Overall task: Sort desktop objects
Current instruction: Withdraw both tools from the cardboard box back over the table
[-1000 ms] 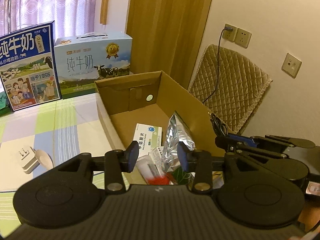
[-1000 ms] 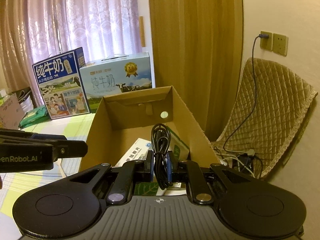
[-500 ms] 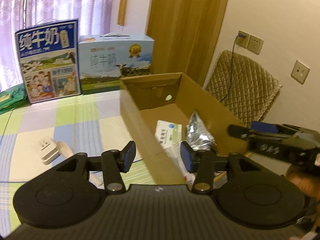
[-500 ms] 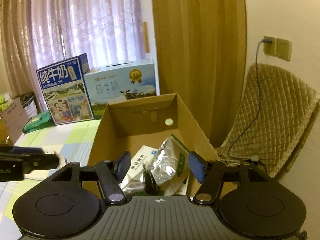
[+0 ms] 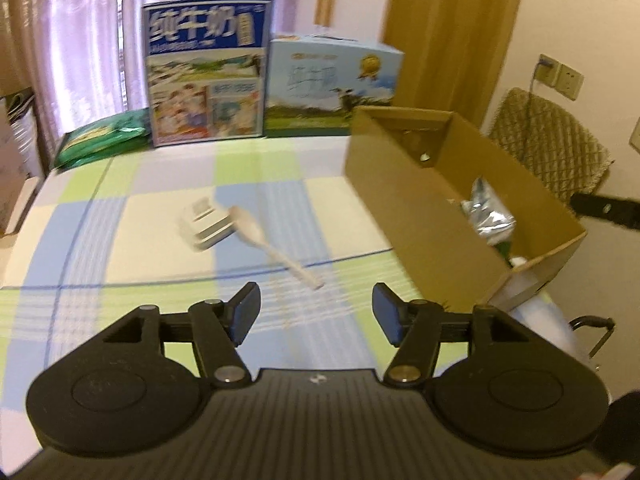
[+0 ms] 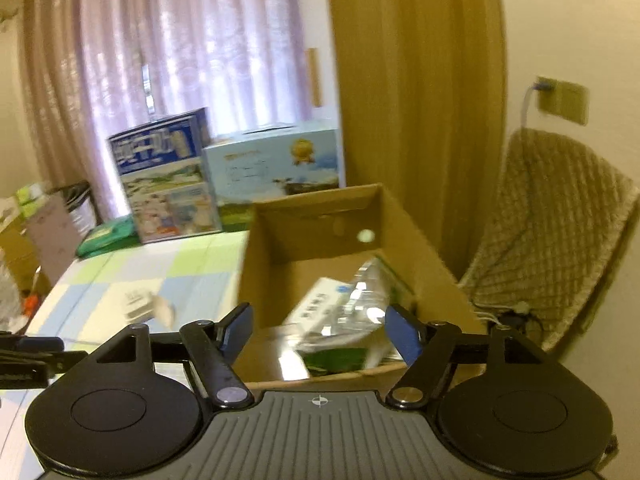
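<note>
Nearby, a blurred white plug (image 5: 205, 227) touches a pale spoon (image 5: 267, 242)

checked green-blue-white tablecloth (image 5: 160, 200) – brown cardboard box (image 5: 420, 216), silver pouch (image 5: 486, 210), white spoon (image 5: 272, 246).

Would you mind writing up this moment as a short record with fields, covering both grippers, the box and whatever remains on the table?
left gripper: open, empty, above the checked tablecloth
right gripper: open, empty, at the near end of the cardboard box
in box: silver foil pouch, white medicine carton; the rest is hidden or blurred
on table, outside box: white plug adapter with a pale spoon beside it
table's far edge: two milk cartons, green packet
sorting: not finished
</note>
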Demonstrator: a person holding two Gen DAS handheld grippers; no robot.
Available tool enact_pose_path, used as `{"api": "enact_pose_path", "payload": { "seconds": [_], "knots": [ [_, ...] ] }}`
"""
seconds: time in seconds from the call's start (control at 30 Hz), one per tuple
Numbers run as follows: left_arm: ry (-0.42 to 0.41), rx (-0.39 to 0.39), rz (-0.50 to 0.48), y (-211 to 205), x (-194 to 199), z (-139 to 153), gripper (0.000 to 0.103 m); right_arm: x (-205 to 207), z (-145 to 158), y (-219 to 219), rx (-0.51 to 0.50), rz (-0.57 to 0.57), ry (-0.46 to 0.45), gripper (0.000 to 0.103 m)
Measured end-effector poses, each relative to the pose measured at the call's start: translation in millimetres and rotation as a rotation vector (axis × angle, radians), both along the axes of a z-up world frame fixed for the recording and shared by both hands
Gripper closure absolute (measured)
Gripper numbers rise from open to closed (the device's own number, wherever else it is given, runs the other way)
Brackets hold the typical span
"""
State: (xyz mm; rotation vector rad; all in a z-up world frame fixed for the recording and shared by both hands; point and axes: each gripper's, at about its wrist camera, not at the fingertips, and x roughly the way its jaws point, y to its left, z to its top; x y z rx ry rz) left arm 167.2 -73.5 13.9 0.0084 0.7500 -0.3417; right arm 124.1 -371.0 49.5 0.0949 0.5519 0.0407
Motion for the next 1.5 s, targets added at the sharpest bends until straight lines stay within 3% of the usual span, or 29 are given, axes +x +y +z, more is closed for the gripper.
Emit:
{"api": "enact_pose_path", "payload": {
  "seconds": [0.3, 0.47, 0.73, 1.1, 1.23, 1.5],
  "knots": [
    [-0.009, 0.019, 0.098, 61, -12, -4, 0.037, -10, -6, 79, 0.003, 0.185, 0.016, 0.022],
    [-0.017, 0.037, 0.140, 86, -8, -9, 0.032, -3, -28, 119, -0.016, 0.272, 0.053, 0.020],
    [-0.011, 0.064, 0.175, 108, 15, -35, 0.023, 27, -73, 148, -0.068, 0.336, 0.135, 0.020],
    [0.009, 0.118, 0.071, 90, 69, -80, 0.021, 100, -128, 164, -0.074, 0.370, 0.247, 0.020],
    [0.024, 0.107, 0.050, 87, 84, -87, 0.021, 122, -142, 174, -0.117, 0.408, 0.264, 0.020],
    [0.031, 0.127, 0.023, 90, 108, -92, 0.019, 151, -153, 170, -0.104, 0.388, 0.282, 0.020]
  ]
}}
